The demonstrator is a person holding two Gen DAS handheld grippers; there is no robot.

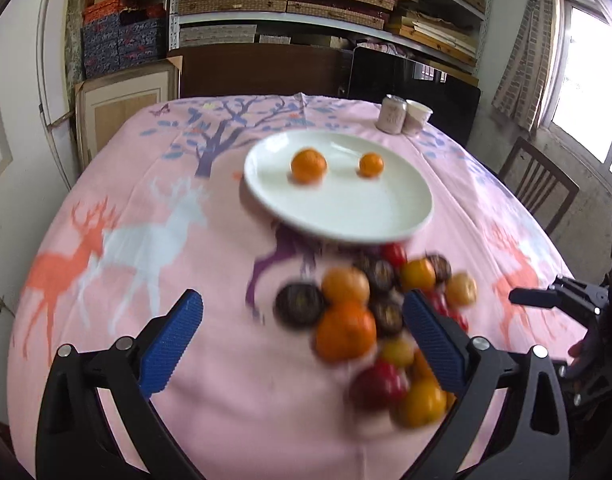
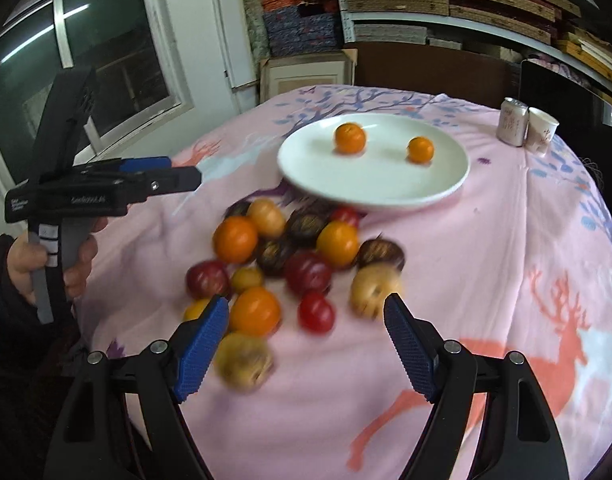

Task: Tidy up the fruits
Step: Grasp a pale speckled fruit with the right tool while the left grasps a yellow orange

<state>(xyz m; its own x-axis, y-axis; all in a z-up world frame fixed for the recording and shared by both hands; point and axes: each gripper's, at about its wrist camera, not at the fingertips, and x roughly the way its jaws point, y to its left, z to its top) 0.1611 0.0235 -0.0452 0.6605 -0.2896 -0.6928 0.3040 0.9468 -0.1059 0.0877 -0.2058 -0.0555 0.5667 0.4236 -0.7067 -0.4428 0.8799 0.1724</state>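
1. Here your left gripper [image 1: 302, 334] stands wide apart over the pink tablecloth [image 1: 226, 400], nothing between its blue pads [image 1: 170, 344].
2. Your right gripper [image 2: 306, 344] is spread too, gripping nothing, with blurred fruit just beyond its fingertips.
3. The heap of mixed fruit [image 2: 290, 264] lies on the cloth, just in front of the white plate [image 2: 369, 188].
4. Two oranges [image 2: 349, 139] sit apart on that plate.
5. A can [image 2: 513, 122] and paper cup [image 2: 542, 130] stand touching at the far edge.

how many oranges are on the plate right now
2. On the white plate, one orange sits left of centre and a smaller orange lies to its right, apart. The other fruit is piled on the cloth in front of it.
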